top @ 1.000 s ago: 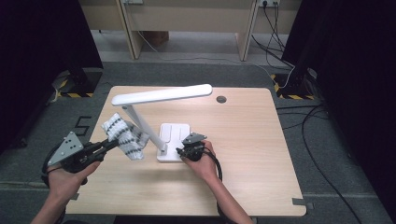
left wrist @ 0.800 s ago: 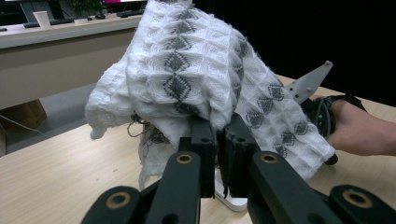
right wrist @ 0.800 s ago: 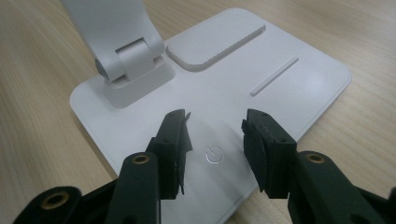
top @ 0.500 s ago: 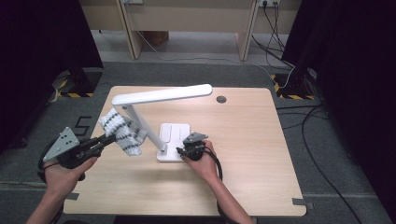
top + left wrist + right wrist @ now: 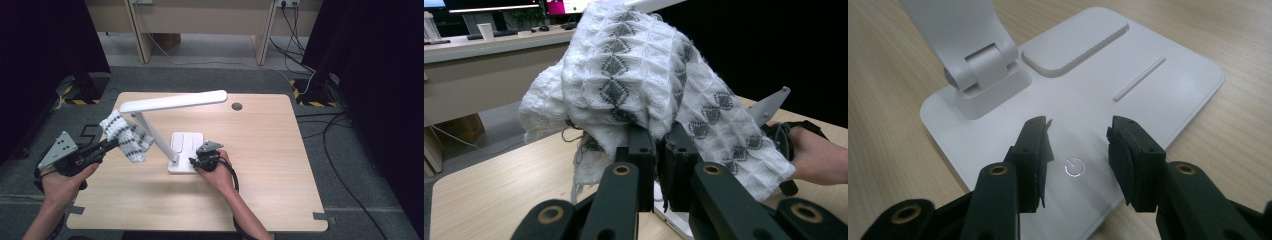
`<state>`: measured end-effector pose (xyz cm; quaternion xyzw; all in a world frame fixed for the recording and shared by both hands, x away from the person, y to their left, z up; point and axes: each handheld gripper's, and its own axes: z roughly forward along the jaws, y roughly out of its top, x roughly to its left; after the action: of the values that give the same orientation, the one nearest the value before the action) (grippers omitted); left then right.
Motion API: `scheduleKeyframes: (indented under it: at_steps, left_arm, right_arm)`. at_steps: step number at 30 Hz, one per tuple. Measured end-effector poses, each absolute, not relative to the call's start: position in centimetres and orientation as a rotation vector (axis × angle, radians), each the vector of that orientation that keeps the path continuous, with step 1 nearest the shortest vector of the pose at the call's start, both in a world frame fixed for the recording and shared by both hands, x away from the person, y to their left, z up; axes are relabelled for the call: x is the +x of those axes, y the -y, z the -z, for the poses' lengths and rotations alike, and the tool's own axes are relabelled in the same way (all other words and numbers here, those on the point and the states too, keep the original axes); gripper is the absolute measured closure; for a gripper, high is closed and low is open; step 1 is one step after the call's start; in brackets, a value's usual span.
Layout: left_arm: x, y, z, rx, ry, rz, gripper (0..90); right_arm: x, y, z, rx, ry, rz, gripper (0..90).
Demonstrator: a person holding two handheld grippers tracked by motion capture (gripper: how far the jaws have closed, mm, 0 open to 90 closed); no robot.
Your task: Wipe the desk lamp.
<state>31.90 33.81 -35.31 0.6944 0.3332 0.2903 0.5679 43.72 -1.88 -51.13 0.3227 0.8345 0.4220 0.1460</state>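
Gripping cloth [image 5: 649, 85] | left hand-held gripper [image 5: 659, 165] (jaws clamped) | beside lamp [image 5: 170, 102]

Power symbol [image 5: 1074, 166], ring with short stroke at top, faintly marked on white lamp base [image 5: 1168, 80]; sits near base front edge, in line with gap between right gripper [image 5: 1079, 142] fingers. No letters or words beside it. No brand or number legible on lamp base, lamp arm or bench. Bright screens in left gripper view background too small and blurred to read. Patterned cloth carries grey diamond motif, no text.
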Motion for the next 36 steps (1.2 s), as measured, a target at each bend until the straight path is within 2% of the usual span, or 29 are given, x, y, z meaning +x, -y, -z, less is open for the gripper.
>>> scheduleKeyframes:
  at_steps: [36]
  left_arm:
    - [32.8, -35.4, 33.3, 1.579, -0.795, -0.755, 84.4]
  right_arm:
    - [43.6, 1.9, 51.2, 0.938, -2.391, -1.221, 59.4]
